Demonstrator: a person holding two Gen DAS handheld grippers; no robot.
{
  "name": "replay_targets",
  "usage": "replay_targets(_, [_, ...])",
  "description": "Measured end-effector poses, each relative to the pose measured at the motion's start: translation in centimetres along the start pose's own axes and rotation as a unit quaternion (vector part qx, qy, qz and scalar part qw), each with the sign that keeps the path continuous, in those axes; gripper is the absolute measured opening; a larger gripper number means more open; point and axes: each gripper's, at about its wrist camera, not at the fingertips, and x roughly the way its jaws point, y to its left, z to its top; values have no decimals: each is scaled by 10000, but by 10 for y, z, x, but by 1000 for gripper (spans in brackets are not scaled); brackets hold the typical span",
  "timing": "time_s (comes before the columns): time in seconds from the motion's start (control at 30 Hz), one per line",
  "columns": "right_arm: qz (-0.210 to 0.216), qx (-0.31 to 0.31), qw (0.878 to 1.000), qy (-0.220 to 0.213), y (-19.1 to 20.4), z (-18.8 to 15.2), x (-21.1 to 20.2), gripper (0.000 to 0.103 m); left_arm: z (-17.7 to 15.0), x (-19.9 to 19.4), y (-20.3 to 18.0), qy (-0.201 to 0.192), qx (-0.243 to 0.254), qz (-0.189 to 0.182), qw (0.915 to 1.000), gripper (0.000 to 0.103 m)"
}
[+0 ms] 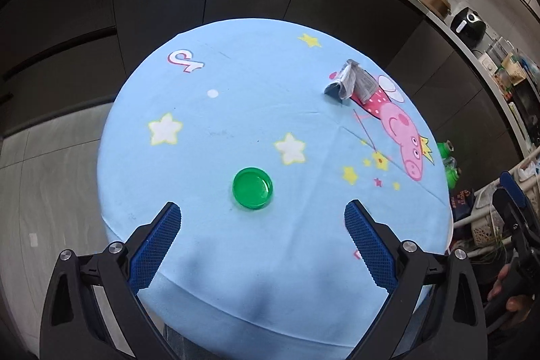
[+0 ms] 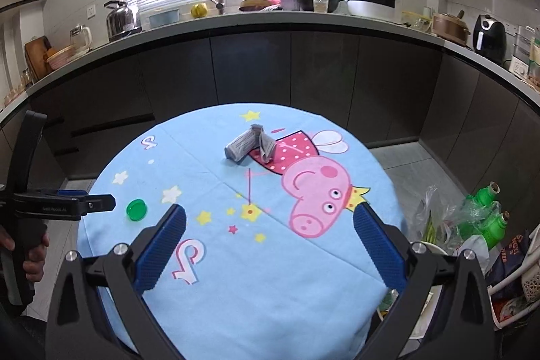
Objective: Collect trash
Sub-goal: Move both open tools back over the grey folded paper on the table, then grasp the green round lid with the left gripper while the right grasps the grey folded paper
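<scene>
A round table under a light blue cartoon cloth (image 1: 236, 258) (image 2: 270, 292) holds two bits of trash. A green plastic lid (image 1: 252, 188) (image 2: 136, 210) lies near the front, just ahead of my left gripper (image 1: 262, 215), which is open and empty. A crumpled grey paper wrapper (image 1: 351, 82) (image 2: 251, 146) sits toward the far side, well beyond my right gripper (image 2: 269, 218), also open and empty. From the right wrist view the left gripper's body (image 2: 50, 208) hovers by the lid; the right gripper's fingertips (image 1: 511, 188) show at the left view's right edge.
A dark cabinet run with a cluttered counter (image 2: 270, 19) curves behind the table. On the floor to the right stand green bottles (image 2: 486, 208) (image 1: 447, 150), plastic bags (image 2: 435, 218) and a white basket (image 1: 489, 221). A hand (image 2: 32, 262) grips the left tool's handle.
</scene>
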Motion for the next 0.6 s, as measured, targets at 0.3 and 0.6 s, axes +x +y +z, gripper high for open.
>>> replay_targets(0.3, [216, -186, 9992, 292, 19, 10, 43, 100, -4, 35, -2, 280, 417, -41, 9987, 60])
replay_targets(0.6, [494, -95, 9965, 670, 27, 23, 99, 100, 0, 54, 7, 427, 339, 27, 9985, 52])
